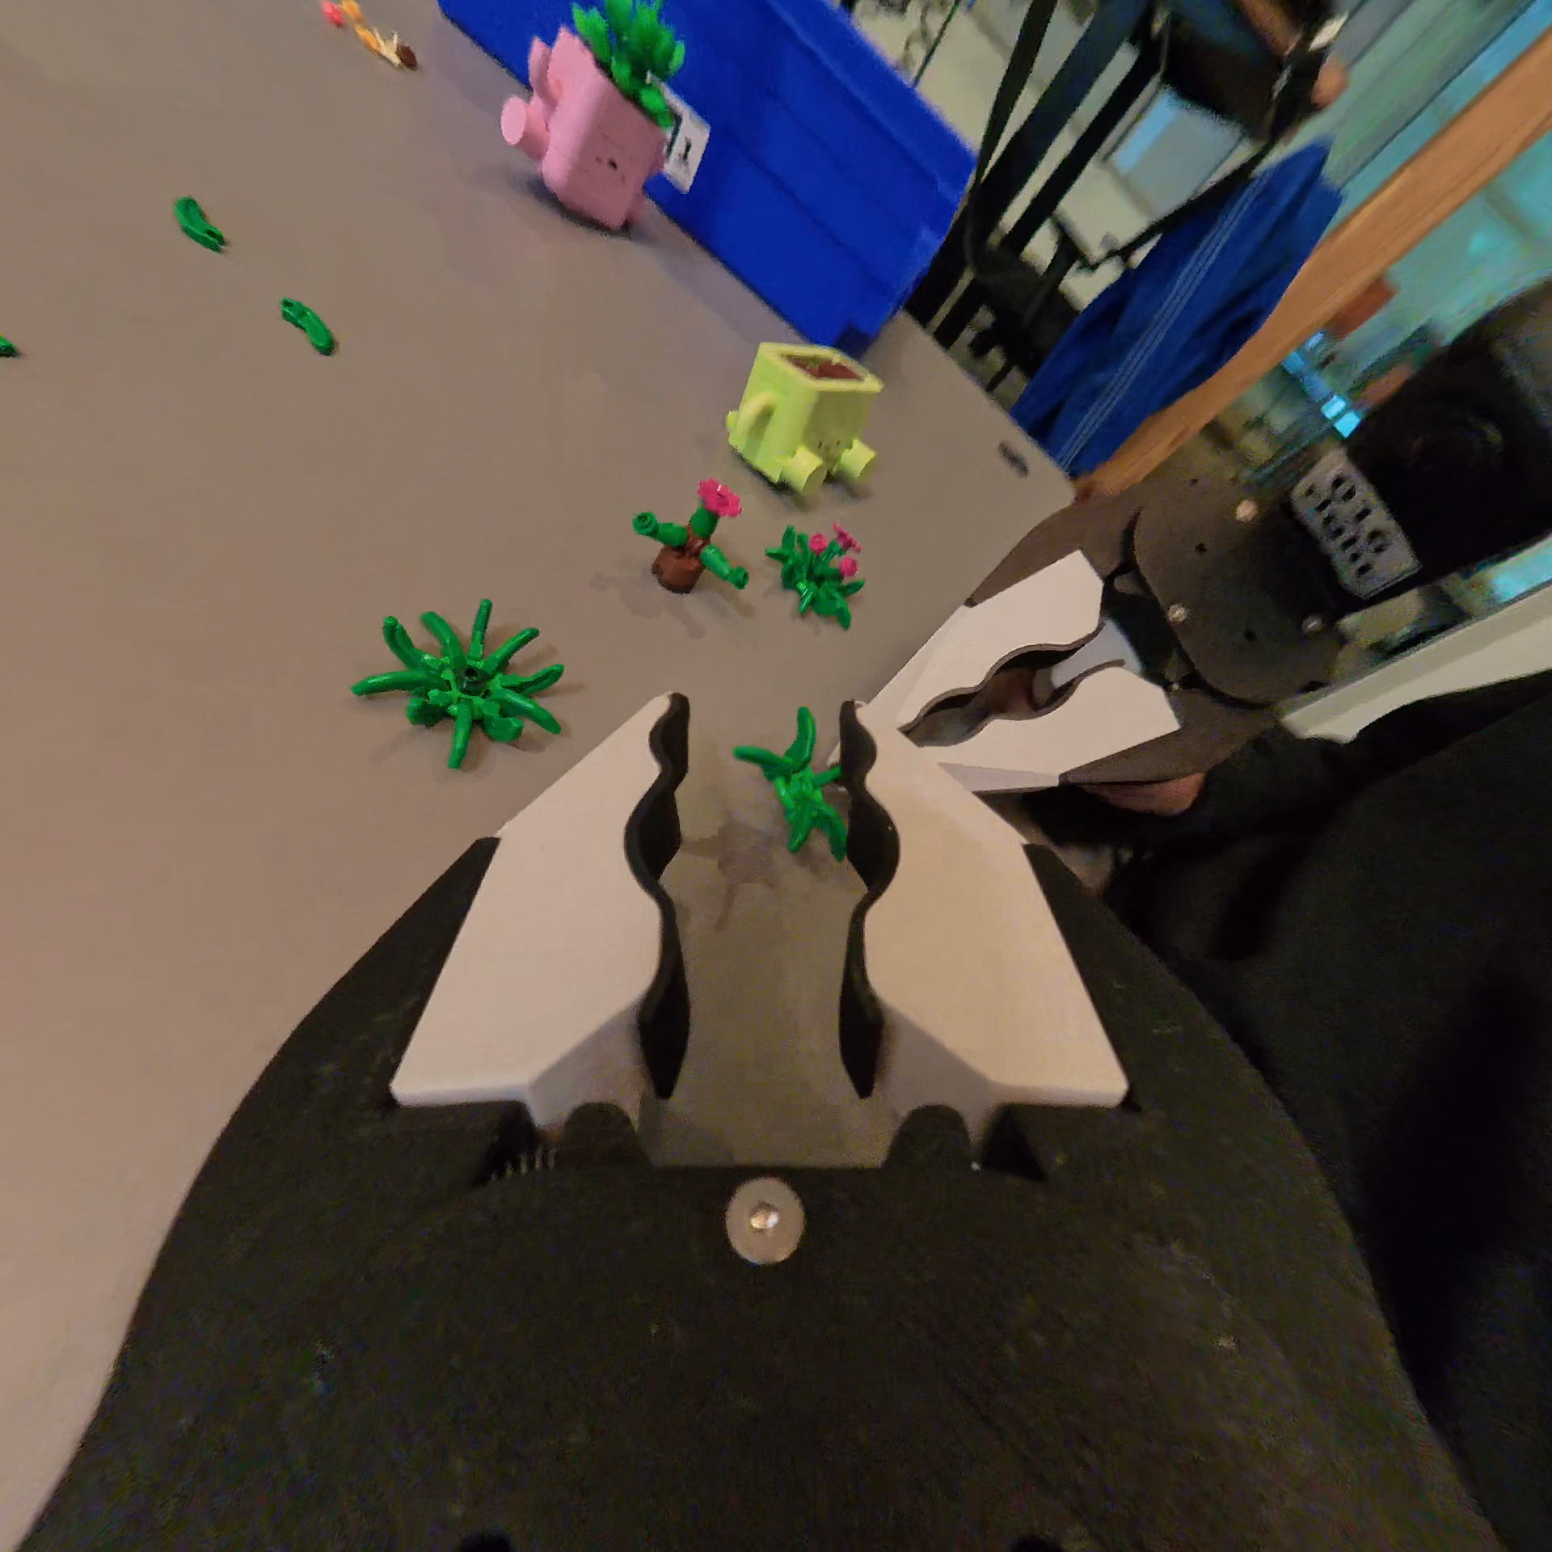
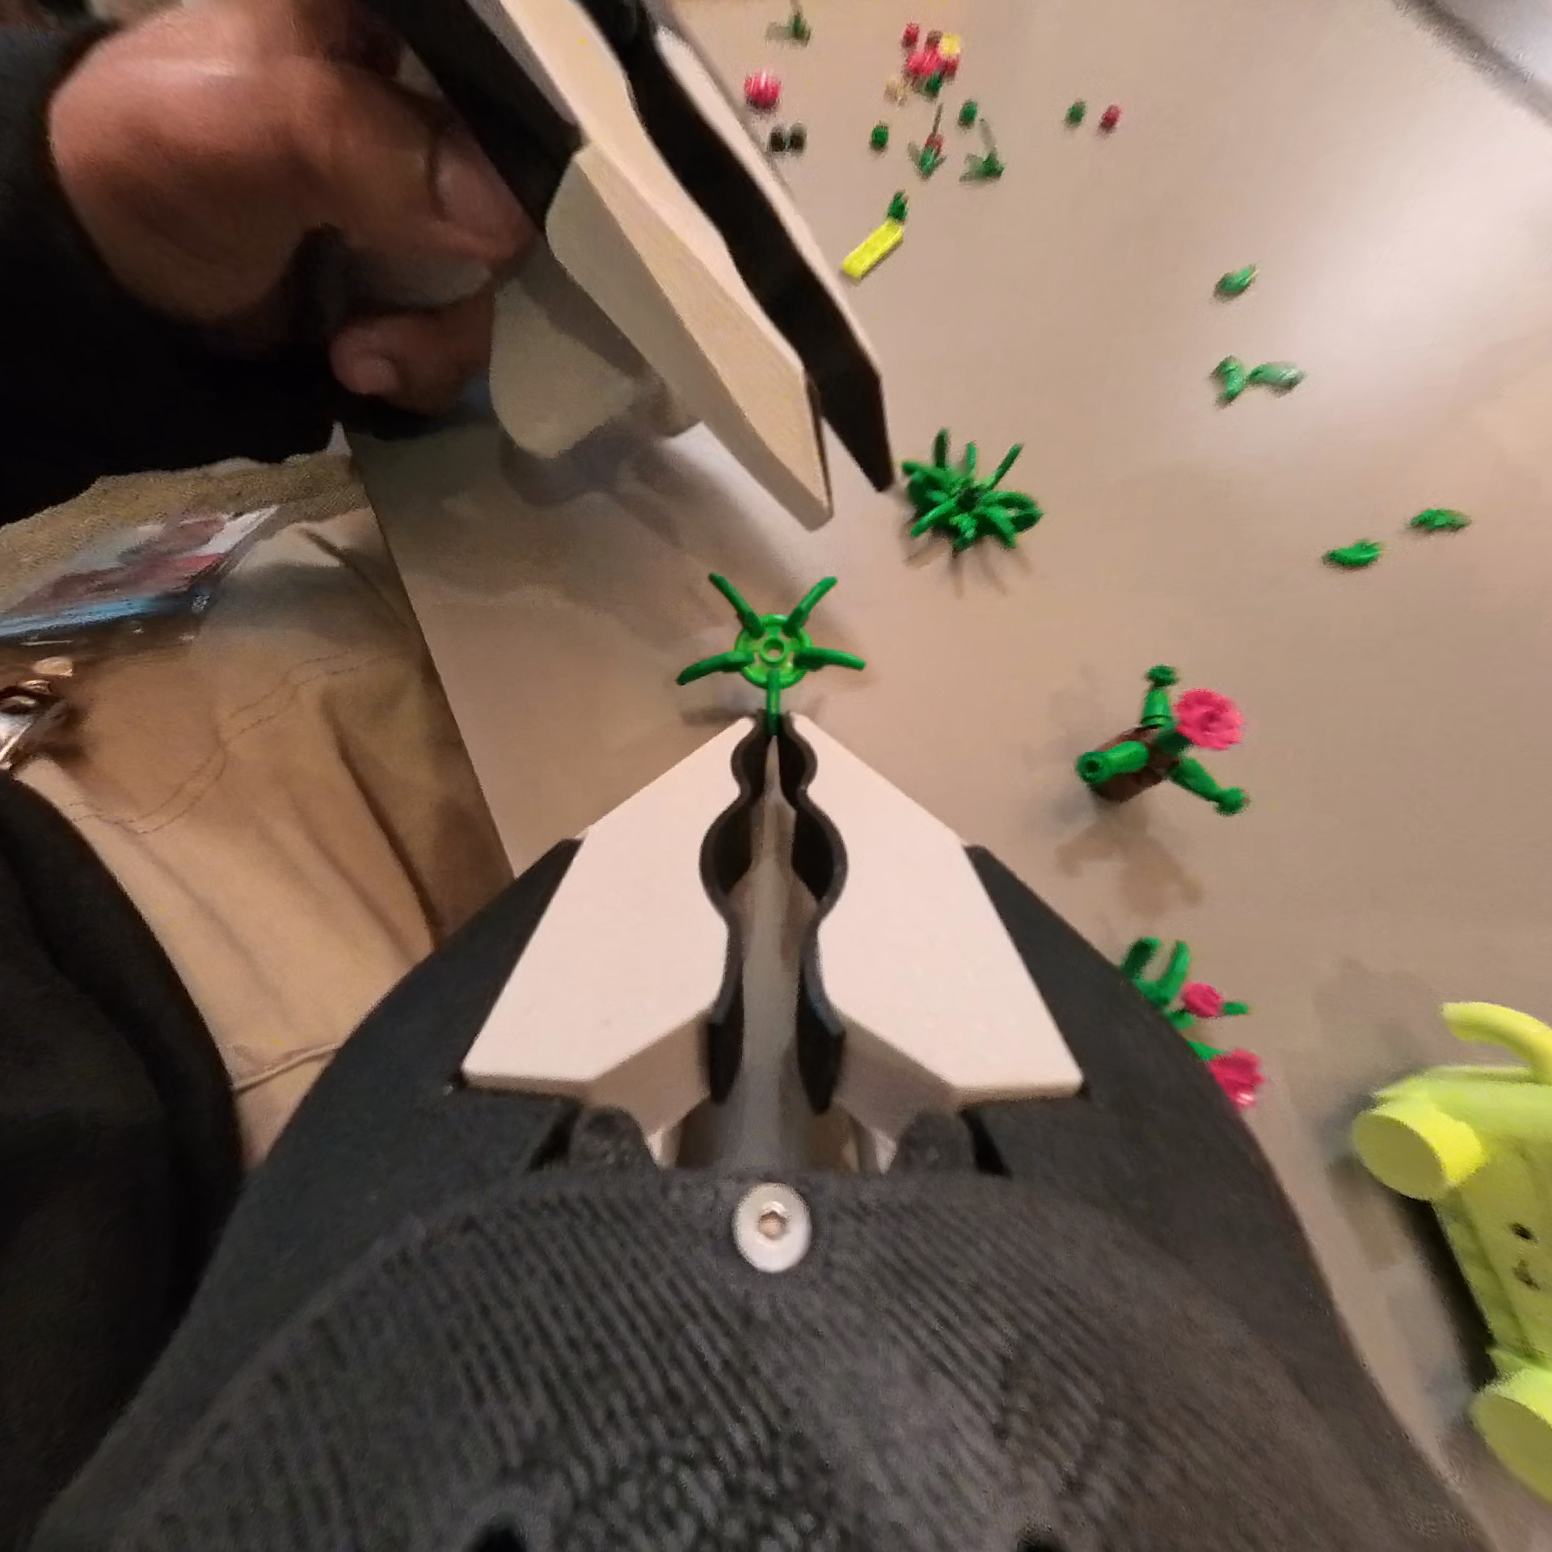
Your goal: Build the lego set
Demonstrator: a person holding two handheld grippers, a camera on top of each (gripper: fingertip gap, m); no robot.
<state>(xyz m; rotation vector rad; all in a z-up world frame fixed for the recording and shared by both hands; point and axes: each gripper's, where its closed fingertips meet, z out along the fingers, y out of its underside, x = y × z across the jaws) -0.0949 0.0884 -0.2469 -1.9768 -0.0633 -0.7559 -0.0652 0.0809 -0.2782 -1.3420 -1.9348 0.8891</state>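
My right gripper (image 2: 773, 724) is shut on one leaf tip of a small green leaf rosette (image 2: 773, 653) and holds it just above the grey table (image 2: 1050, 638). In the left wrist view the rosette (image 1: 798, 777) sits between the open jaws of my left gripper (image 1: 760, 710), close to its right finger, apart from both pads. The right gripper (image 1: 915, 726) comes in from the right there. The left gripper (image 2: 848, 491) shows in the right wrist view just above and beyond the rosette. A lime green pot (image 1: 802, 411) stands farther off.
A large green leaf plant (image 1: 462, 680), a cactus with a pink flower (image 1: 693, 546) and a small pink-flowered plant (image 1: 819, 571) lie on the table. A pink pot with leaves (image 1: 588, 126) stands by a blue bin (image 1: 798, 168). Loose leaves (image 1: 308, 325) are scattered around. The table edge (image 2: 420, 638) is near. My hands' fingertips stand some 5 cm from each other. The lime green pot (image 1: 802, 411) sits 15 cm or so from the ends of my right fingers.
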